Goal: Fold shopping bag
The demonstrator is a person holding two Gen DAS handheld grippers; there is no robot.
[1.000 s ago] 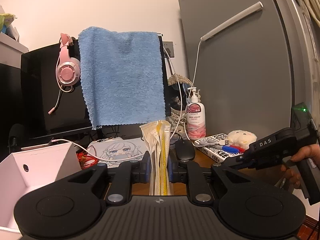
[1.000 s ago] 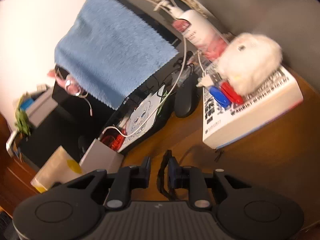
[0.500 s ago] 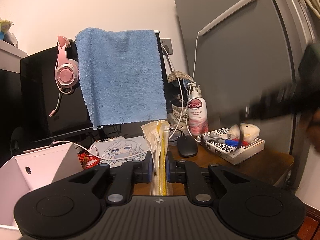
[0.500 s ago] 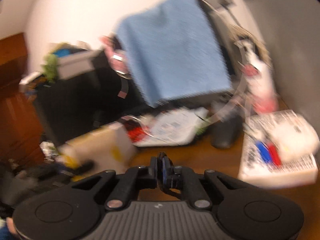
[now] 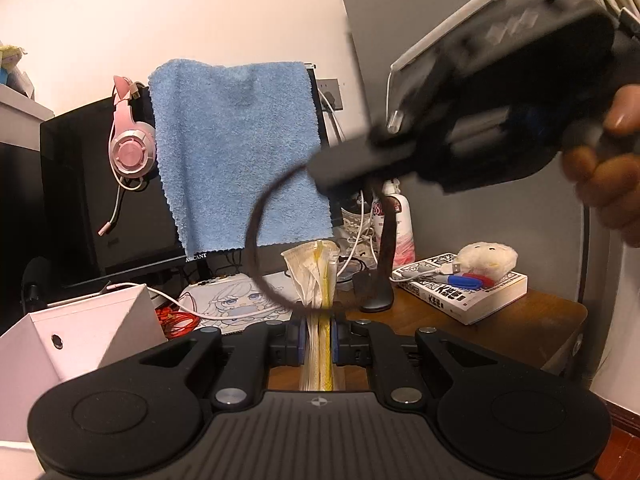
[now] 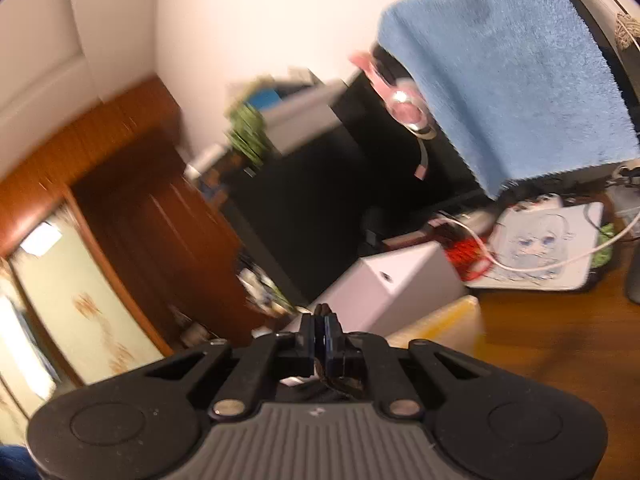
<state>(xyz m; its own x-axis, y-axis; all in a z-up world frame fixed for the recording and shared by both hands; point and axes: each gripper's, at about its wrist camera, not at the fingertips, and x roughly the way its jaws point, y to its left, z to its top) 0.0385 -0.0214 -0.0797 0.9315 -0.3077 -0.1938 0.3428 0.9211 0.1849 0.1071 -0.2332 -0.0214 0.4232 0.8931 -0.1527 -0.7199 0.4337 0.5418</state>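
Observation:
My left gripper [image 5: 319, 336] is shut on the folded shopping bag [image 5: 316, 276], a cream and yellow bundle standing upright between the pads. A person's hand holds my right gripper [image 5: 340, 168], which hovers blurred above and to the right of the bag. It is shut on a dark elastic band [image 5: 256, 220]. The band hangs down as a loop whose lower arc reaches the bag's top. In the right wrist view my right gripper [image 6: 320, 332] stands shut with a dark bit of band [image 6: 322, 307] between the fingers. The bag [image 6: 444, 322] shows just right of them.
A blue towel [image 5: 236, 152] hangs over a black monitor, with pink headphones [image 5: 130, 148] beside it. On the wooden desk [image 5: 520, 332] are a white box [image 5: 80, 332], a mouse [image 5: 374, 292], a pump bottle [image 5: 400, 224], and a book [image 5: 464, 292] with a plush on it. A grey cabinet [image 5: 500, 208] is at right.
The right gripper swung from low at the right up over the bag, bringing the band's loop in front of it. The left gripper kept its hold on the bag.

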